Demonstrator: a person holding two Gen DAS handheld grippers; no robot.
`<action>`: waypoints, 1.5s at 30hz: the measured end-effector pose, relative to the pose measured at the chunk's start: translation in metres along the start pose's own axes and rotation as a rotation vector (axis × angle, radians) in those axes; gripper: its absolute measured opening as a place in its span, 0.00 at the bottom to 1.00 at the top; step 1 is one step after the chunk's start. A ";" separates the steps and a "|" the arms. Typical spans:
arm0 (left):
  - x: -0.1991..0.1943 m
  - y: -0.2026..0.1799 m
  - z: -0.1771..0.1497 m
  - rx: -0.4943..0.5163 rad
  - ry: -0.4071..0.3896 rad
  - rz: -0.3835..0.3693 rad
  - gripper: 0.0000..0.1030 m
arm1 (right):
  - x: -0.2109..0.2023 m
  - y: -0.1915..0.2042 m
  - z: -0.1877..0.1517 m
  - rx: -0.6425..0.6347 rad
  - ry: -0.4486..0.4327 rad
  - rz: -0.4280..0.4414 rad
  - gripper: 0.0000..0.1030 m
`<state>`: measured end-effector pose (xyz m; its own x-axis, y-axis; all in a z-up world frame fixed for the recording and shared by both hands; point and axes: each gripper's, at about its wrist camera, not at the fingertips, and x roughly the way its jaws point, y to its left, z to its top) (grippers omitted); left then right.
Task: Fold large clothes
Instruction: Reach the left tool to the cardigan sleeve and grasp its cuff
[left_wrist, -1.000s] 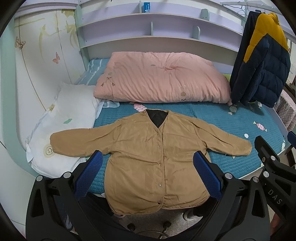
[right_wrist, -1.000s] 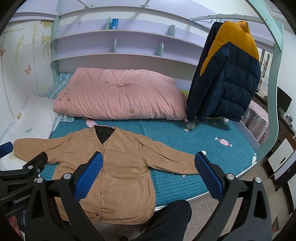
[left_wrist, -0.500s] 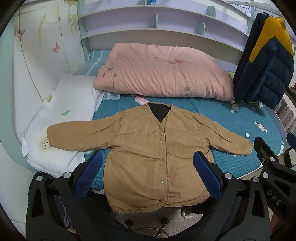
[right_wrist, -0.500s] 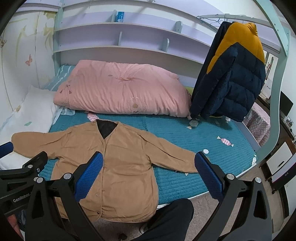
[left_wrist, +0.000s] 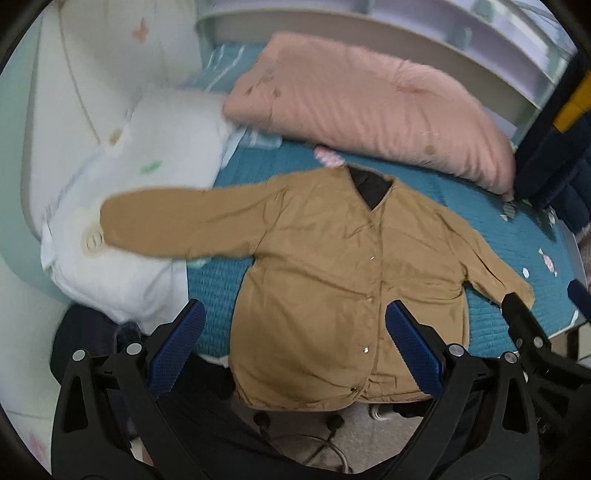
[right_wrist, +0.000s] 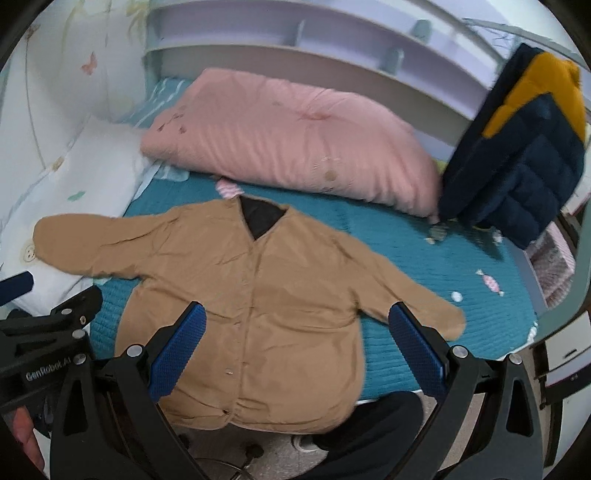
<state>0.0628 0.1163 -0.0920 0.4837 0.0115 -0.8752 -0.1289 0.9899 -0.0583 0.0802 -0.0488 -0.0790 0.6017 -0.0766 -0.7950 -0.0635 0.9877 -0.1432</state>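
Tan fabric fills the space ahead of both tools: the jacket (left_wrist: 332, 266) lies face up and buttoned on the teal bed (right_wrist: 424, 240), sleeves spread, hem hanging over the near edge. The left hand-held gripper (left_wrist: 295, 350) and the right hand-held gripper (right_wrist: 297, 350) both hang above the hem, jaws wide apart, holding nothing. Folding has not begun; this looks like the approach. Next, each likely needs to reach outward for a sleeve (left_wrist: 177, 218) and bring it across the body.
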 end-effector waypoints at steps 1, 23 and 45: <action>0.005 0.006 0.001 -0.018 0.012 -0.002 0.95 | 0.007 0.006 0.000 -0.008 0.016 0.020 0.93; 0.108 0.211 0.013 -0.426 0.180 0.185 0.95 | 0.154 0.126 0.043 0.021 0.221 0.428 0.93; 0.160 0.344 0.077 -0.566 0.134 0.151 0.95 | 0.348 0.204 0.082 0.023 0.562 0.518 0.10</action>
<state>0.1626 0.4698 -0.2145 0.3154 0.0918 -0.9445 -0.6462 0.7496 -0.1429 0.3419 0.1373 -0.3372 0.0034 0.3455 -0.9384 -0.2065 0.9184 0.3374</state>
